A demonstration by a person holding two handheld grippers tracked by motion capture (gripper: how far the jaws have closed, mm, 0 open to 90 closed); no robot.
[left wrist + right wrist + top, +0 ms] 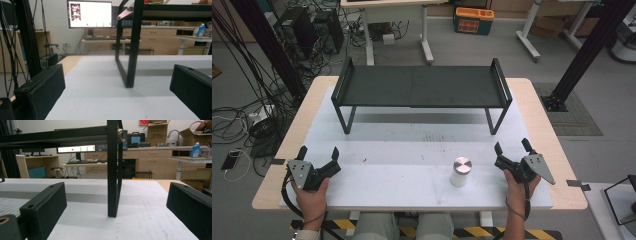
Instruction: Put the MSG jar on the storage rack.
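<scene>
Both the left claw (318, 154) and right claw (513, 146) gape wide, empty. The small white cylindrical jar with a brushed-metal lid (460, 172) stands just left of the right claw; probably light, rigid, slippery, best gripped across its sides.

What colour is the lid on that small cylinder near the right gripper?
Silver metal, on a white cylinder; clearest in the high view.

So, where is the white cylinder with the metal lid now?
In the high view, the white cylinder stands upright on the white mat, right of centre near the front edge, close to the right gripper and in front of the black shelf.
</scene>
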